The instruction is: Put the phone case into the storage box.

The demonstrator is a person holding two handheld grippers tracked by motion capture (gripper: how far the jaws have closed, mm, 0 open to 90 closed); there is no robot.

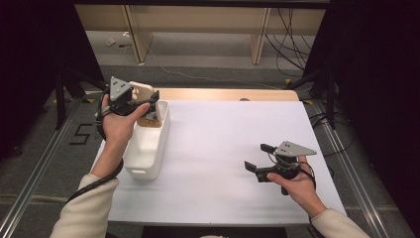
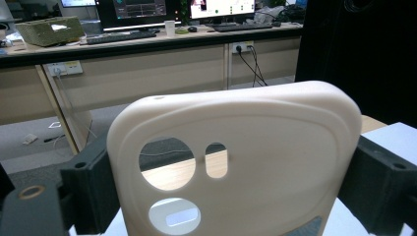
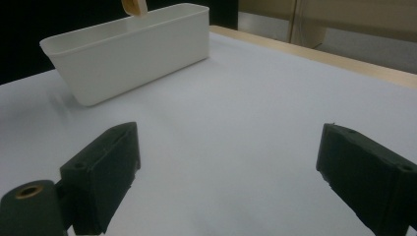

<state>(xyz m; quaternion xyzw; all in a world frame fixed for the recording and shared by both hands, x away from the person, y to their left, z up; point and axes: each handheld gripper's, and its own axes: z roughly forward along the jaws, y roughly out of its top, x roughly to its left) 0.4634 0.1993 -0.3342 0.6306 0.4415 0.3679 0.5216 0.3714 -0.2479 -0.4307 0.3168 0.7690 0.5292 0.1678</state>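
Observation:
A cream phone case [image 2: 275, 147] with round camera cut-outs stands upright between the two black jaws of my left gripper [image 1: 148, 104], which is shut on its sides. In the high view the phone case [image 1: 141, 89] hangs in the air over the far end of a white bin [image 1: 148, 153]. My right gripper [image 1: 258, 157] hovers low over the white table at the near right, jaws wide open with nothing between them. In the right gripper view [image 3: 236, 172] the bin [image 3: 133, 54] lies ahead, with the case's lower edge [image 3: 134, 6] above it.
The white table sheet [image 1: 223, 148] ends at a wooden strip [image 1: 228, 94] at the back. Something brownish [image 1: 148, 119] lies in the bin's far end. Black stands and cables flank the table on the floor.

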